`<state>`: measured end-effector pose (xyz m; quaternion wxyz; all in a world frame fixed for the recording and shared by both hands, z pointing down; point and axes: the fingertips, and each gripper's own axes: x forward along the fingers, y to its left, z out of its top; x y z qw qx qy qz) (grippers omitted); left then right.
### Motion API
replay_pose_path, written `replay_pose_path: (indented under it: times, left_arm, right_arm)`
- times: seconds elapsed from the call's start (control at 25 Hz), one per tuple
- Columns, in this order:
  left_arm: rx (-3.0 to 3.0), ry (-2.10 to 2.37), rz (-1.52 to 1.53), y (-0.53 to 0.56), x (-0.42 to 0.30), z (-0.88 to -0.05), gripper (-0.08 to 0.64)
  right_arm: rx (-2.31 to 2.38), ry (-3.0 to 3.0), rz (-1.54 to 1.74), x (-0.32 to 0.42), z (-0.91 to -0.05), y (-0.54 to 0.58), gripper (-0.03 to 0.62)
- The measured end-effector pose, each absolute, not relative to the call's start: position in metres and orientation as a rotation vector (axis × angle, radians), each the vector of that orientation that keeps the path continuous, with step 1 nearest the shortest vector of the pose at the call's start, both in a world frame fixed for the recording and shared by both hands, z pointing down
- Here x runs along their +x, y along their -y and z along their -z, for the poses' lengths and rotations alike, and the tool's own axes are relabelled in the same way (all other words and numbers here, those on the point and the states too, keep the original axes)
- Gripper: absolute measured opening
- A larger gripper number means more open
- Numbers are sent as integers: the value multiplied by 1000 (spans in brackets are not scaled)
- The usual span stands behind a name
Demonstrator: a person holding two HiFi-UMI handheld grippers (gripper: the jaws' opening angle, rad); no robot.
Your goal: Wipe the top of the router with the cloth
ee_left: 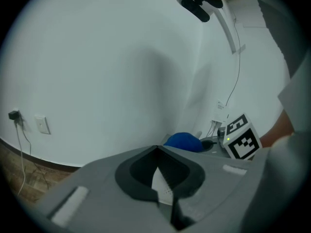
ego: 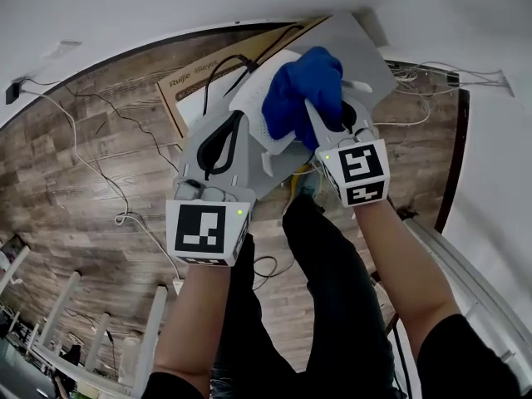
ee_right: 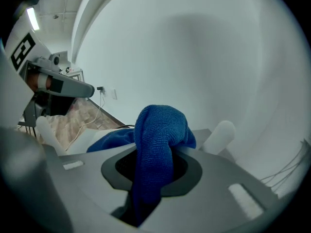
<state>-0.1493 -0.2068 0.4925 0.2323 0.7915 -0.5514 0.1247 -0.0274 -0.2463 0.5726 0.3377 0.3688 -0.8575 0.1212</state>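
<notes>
1. Currently my left gripper (ego: 235, 129) is closed on the near edge of the white router (ego: 252, 98). Its own view shows the thin perforated edge pinched between the jaws with no gap.
2. My right gripper (ego: 321, 116) is clamped on the blue cloth (ego: 303, 86). One fold runs down between the jaws and the rest bunches out past the tips.
3. Router is in front of me, above the wood floor (ego: 83, 181) and over a cardboard box (ego: 187, 90), with a black cable (ego: 218, 69) off its far side. Can't tell if it rests on the box or hangs from my left jaws.
4. Cloth wad lies on the router's top, toward the right part. It looks to be touching, going by the head view.
5. Step, my judgement: the wiping stroke is starting or under way, with the left side steadying the router.
6. Next move calls for a firm left grip while I drag the cloth across the top toward the left edge with light pressure. The cloth should meet the surface, not the jaw tips, and I need to steer clear of the white antenna (ee_right: 218, 135) and the cable.
</notes>
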Motion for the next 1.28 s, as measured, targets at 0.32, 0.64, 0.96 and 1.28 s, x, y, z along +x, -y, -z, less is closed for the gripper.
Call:
replay_pose_path:
  times: [0.32, 0.64, 0.96, 1.28]
  left_arm:
    - [2159, 1529, -308, 205, -154, -488, 2]
    - [2114, 1565, -317, 197, -182, -491, 2]
    - [2130, 1565, -337, 199, -168, -492, 2]
    - [2153, 1539, -336, 198, -143, -494, 2]
  right_arm:
    - [946, 2217, -269, -55, -575, 273, 110]
    - [629, 2323, -187, -123, -577, 234, 110]
    - [516, 2341, -240, -95, -576, 185, 111]
    - [669, 2292, -316, -41, -579, 169, 111]
